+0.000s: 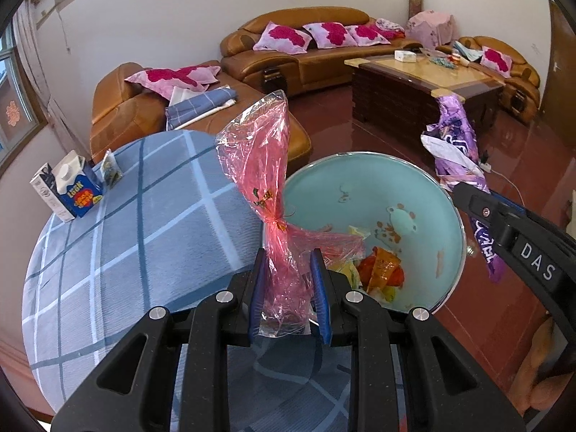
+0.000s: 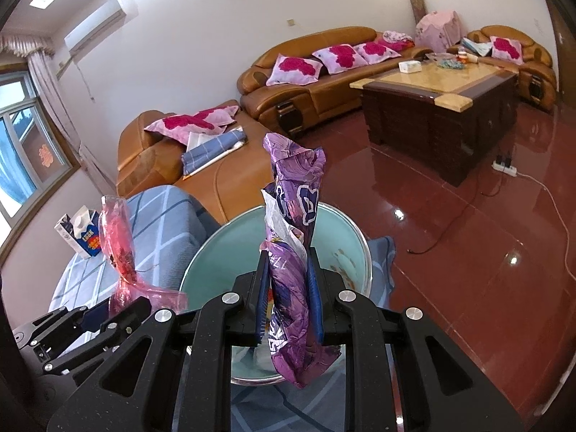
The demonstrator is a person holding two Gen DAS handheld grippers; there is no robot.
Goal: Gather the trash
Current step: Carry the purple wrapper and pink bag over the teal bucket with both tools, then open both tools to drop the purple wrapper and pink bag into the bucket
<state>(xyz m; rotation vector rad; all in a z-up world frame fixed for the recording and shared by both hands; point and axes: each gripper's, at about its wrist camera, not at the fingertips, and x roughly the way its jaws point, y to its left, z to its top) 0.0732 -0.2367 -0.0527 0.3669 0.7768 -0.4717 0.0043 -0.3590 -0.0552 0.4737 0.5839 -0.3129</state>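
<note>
We are gripping a pink plastic wrapper (image 1: 273,216) in our left gripper (image 1: 289,288), upright at the bin's (image 1: 424,187) nine o'clock rim. Our right gripper (image 2: 288,295) is clamping a purple wrapper (image 2: 293,223) above the bin, while cartons (image 1: 68,187) are standing at ten o'clock on the checked table (image 1: 126,252).

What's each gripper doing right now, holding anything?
Left gripper: closed on the pink cellophane wrapper, beside the bin.
Right gripper: closed on the purple snack bag, over the bin.
</note>
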